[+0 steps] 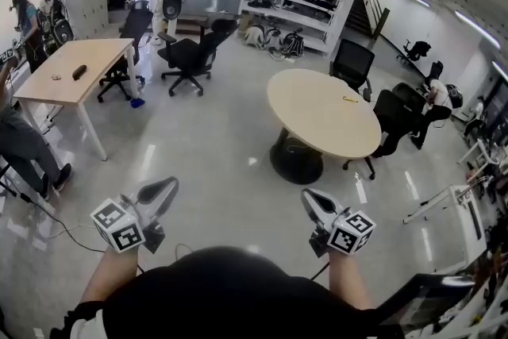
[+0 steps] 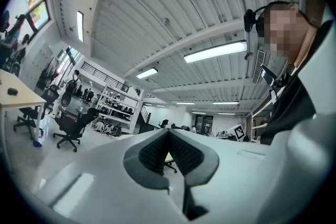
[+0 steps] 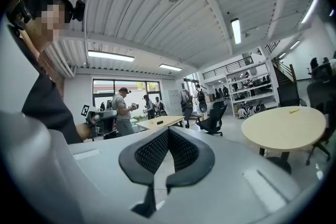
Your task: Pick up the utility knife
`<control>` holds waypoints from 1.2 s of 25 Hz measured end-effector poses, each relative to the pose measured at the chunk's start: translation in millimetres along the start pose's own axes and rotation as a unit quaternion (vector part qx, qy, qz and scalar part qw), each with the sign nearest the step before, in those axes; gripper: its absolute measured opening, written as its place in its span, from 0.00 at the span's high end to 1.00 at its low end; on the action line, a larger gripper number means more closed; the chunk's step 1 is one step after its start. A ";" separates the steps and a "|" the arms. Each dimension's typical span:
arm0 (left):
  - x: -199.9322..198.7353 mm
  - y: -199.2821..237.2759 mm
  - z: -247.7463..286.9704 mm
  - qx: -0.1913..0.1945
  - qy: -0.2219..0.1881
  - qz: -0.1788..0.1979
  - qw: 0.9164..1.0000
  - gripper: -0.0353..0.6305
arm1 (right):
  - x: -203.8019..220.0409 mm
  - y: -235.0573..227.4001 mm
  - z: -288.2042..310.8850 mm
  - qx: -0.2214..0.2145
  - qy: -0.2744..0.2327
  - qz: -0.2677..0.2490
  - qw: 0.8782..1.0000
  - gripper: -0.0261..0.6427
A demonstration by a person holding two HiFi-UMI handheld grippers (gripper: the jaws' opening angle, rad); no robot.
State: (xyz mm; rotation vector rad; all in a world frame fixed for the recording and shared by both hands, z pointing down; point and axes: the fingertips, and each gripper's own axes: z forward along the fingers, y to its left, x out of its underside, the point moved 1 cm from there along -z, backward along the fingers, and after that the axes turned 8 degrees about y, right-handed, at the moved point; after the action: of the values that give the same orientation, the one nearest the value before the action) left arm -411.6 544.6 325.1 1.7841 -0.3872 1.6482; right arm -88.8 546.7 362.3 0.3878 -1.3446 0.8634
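A small yellow object, likely the utility knife (image 1: 350, 99), lies near the far right rim of the round beige table (image 1: 317, 119). In the right gripper view the knife (image 3: 294, 110) shows as a thin yellow sliver on that table (image 3: 283, 128). Both grippers are held low in front of the person, well short of the table. My left gripper (image 1: 168, 185) has its jaws together with nothing between them, as the left gripper view (image 2: 169, 131) confirms. My right gripper (image 1: 309, 196) is also shut and empty, its pads meeting in its own view (image 3: 168, 130).
A rectangular wooden desk (image 1: 71, 71) stands at the far left with a dark object on it. Black office chairs (image 1: 190, 55) sit between the desk and the round table, and more chairs (image 1: 353, 63) behind it. People stand at the left edge and far back. Shelving (image 1: 298, 0) lines the rear.
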 end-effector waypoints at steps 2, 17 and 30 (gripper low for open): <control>0.9 2.2 1.7 0.001 0.002 0.000 1.000 0.96 | -0.6 -0.4 3.4 -0.004 0.004 0.003 1.000 0.94; -10.6 70.8 -52.1 -0.015 0.004 -0.014 1.000 0.96 | -8.8 49.9 86.1 -0.034 0.016 -0.003 0.999 0.94; -19.2 147.1 -107.0 -0.031 0.005 -0.032 0.999 0.96 | -13.1 95.6 169.1 -0.045 0.039 -0.006 0.998 0.94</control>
State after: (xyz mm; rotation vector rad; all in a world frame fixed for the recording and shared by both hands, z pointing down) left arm -588.4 501.6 344.0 1.7243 -0.3678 1.5833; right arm -273.9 486.4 366.0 0.2895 -1.3025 0.7965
